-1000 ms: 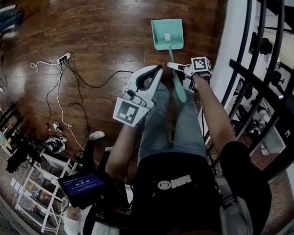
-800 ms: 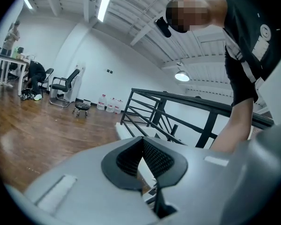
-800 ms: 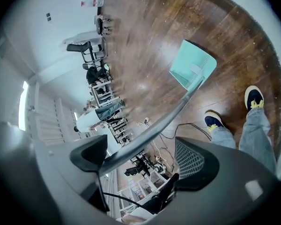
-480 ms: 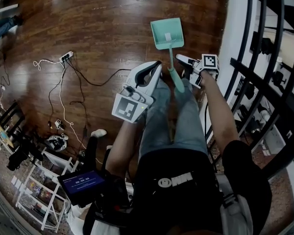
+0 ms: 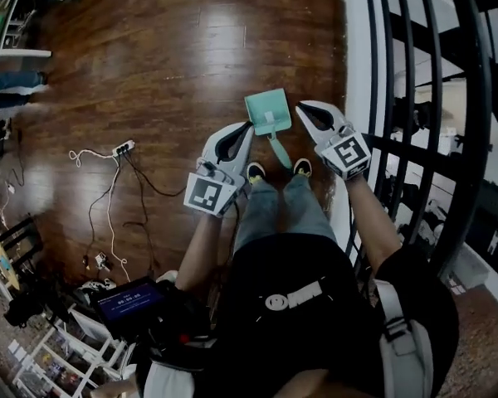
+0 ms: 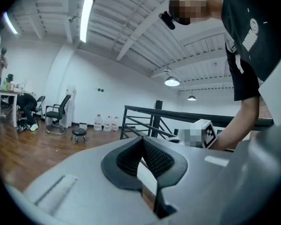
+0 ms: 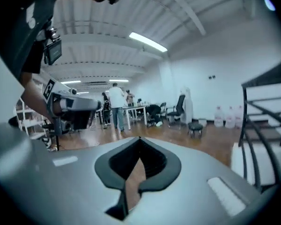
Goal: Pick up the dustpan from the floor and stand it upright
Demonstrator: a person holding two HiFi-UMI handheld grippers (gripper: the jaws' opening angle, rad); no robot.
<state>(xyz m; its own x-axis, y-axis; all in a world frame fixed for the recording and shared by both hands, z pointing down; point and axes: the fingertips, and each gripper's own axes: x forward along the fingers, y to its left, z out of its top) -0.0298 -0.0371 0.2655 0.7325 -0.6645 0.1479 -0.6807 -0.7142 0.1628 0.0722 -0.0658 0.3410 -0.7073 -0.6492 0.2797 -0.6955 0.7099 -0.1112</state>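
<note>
The teal dustpan (image 5: 267, 112) is on the wooden floor just ahead of the person's shoes, and nothing touches it. Its handle (image 5: 280, 152) runs back toward the feet and looks short from above, so I cannot tell whether it stands or lies. My left gripper (image 5: 247, 126) hangs high over the floor to its left, shut and empty. To the pan's right my right gripper (image 5: 300, 106) is also shut and empty. Neither gripper view shows the dustpan: the left gripper (image 6: 142, 139) and the right gripper (image 7: 139, 138) both look level across the room with jaws together.
A black railing (image 5: 415, 98) and a white ledge (image 5: 357, 56) run along the right. A power strip with cables (image 5: 120, 149) lies on the floor to the left. Shelves and gear crowd the lower left. People stand at desks (image 7: 116, 102) far off.
Both grippers have risen well above the floor as the person straightened up. The right gripper left the dustpan handle, rolled over and closed. The dustpan stays on the floor.
</note>
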